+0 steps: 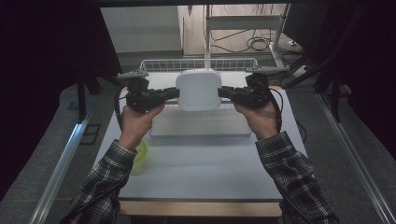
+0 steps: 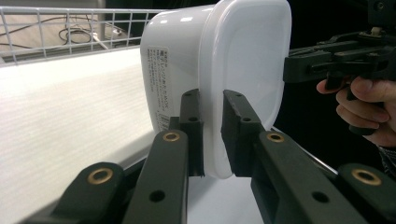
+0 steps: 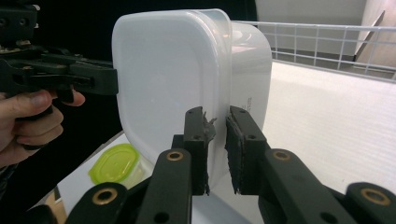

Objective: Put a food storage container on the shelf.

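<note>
A white plastic tub with a pale lid (image 1: 199,89) hangs in the air over the back half of the table, between the two hands. My left gripper (image 1: 176,93) is shut on its left rim, and my right gripper (image 1: 220,92) on its right rim. In the left gripper view the two jaws (image 2: 212,135) pinch the lid's edge, and a printed label shows on the side of the tub (image 2: 187,60). In the right gripper view the jaws (image 3: 216,144) clamp the opposite edge of the tub (image 3: 163,79). The lid's flat face is turned toward the person.
A white wire basket (image 1: 198,64) runs along the table's back edge. A flat white tray (image 1: 201,126) lies under the tub. A small container with a green lid (image 1: 141,151) sits at the left, by the left forearm. The table's front edge (image 1: 201,205) is near the person.
</note>
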Motion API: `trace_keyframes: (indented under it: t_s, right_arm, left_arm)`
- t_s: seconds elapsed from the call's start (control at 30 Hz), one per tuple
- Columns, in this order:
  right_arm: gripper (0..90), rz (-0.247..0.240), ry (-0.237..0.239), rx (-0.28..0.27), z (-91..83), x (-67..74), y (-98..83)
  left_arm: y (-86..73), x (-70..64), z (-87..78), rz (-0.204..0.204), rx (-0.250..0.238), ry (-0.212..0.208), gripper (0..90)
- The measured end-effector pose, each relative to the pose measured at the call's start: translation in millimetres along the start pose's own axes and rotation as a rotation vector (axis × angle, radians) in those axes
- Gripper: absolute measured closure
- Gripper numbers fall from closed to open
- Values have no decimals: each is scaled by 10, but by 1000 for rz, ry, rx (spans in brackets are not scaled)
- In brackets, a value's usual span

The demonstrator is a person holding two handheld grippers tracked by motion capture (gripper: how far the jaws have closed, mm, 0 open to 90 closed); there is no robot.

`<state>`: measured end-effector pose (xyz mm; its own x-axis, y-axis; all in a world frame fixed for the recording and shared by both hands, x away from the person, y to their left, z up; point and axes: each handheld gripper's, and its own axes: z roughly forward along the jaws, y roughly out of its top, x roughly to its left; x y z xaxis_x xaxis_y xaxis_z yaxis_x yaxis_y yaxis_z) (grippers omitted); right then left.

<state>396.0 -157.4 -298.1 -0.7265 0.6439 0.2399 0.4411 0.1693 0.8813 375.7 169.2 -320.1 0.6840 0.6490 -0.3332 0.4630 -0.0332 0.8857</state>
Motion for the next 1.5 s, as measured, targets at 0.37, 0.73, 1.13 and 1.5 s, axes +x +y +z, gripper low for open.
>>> trace_keyframes:
  t_s: [0.37,0.73,1.13,1.5]
  right_arm:
    - [780,21,-21,-5,129,-127,119]
    - [772,26,-41,17,323,-236,171]
    - [656,-42,-72,12,410,-203,220]
    - [605,-41,-91,9,499,-285,206]
  left_arm:
    - [135,131,104,-10,-6,15,790]
    - [146,286,223,-27,-15,52,775]
    - [151,323,309,7,-51,58,608]
    - [128,357,457,30,-31,105,566]
